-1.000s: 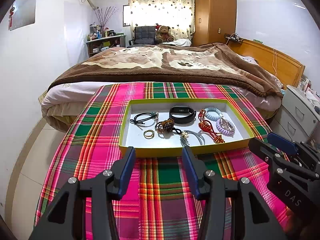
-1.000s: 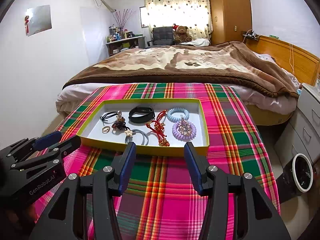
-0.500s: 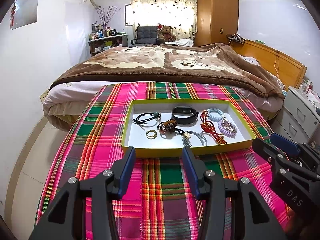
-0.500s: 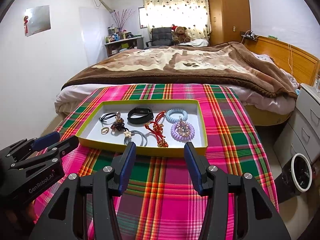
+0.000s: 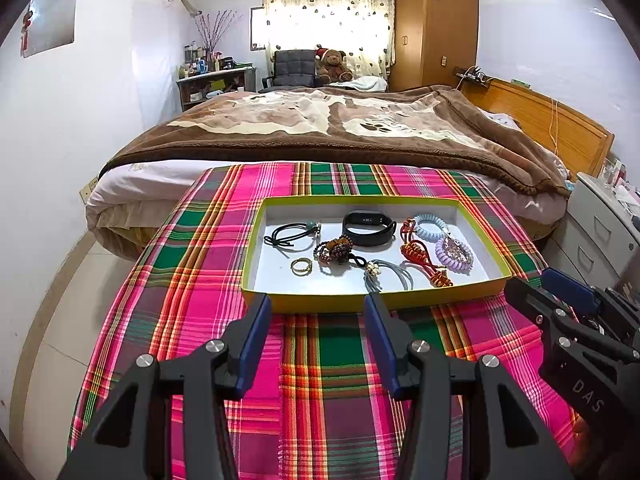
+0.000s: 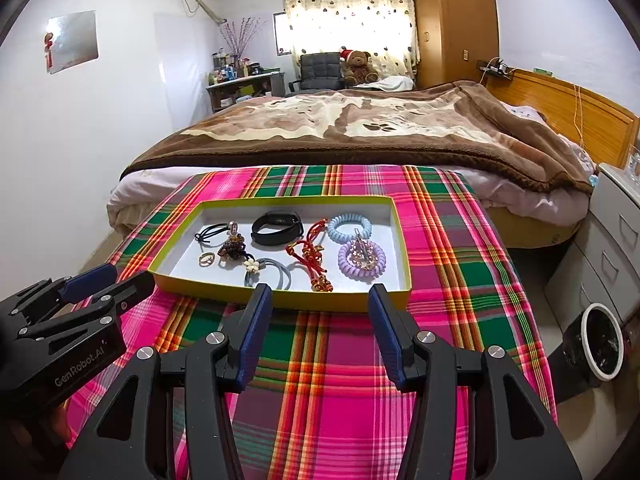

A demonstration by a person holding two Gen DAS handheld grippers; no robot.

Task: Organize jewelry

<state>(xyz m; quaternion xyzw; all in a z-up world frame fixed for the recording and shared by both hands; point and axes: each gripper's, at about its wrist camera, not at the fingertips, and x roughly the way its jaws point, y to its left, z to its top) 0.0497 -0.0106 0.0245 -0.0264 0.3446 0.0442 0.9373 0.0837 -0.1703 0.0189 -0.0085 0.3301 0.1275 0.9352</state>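
A shallow yellow-rimmed tray (image 5: pixel 252 256) (image 6: pixel 401 240) lies on a pink and green plaid cloth (image 5: pixel 320 364). Inside it are a black hair tie (image 5: pixel 290 236), a gold ring (image 5: pixel 301 266), a brown beaded piece (image 5: pixel 334 248), a black wristband (image 5: pixel 368 226), a grey hair tie (image 5: pixel 390 274), a red knotted cord (image 5: pixel 420 254), a blue spiral tie (image 5: pixel 430 226) and a purple spiral tie (image 5: pixel 454 252) with a clip on it. My left gripper (image 5: pixel 316 304) (image 6: pixel 128 278) is open just before the tray's near wall. My right gripper (image 6: pixel 318 294) (image 5: pixel 534 280) is open there too, holding nothing.
Behind the plaid surface stands a bed with a brown blanket (image 5: pixel 340 128). A white drawer unit (image 5: pixel 600 220) stands at the right, with a round waste bin (image 6: pixel 602 340) on the floor below it. A white wall and bare floor run along the left.
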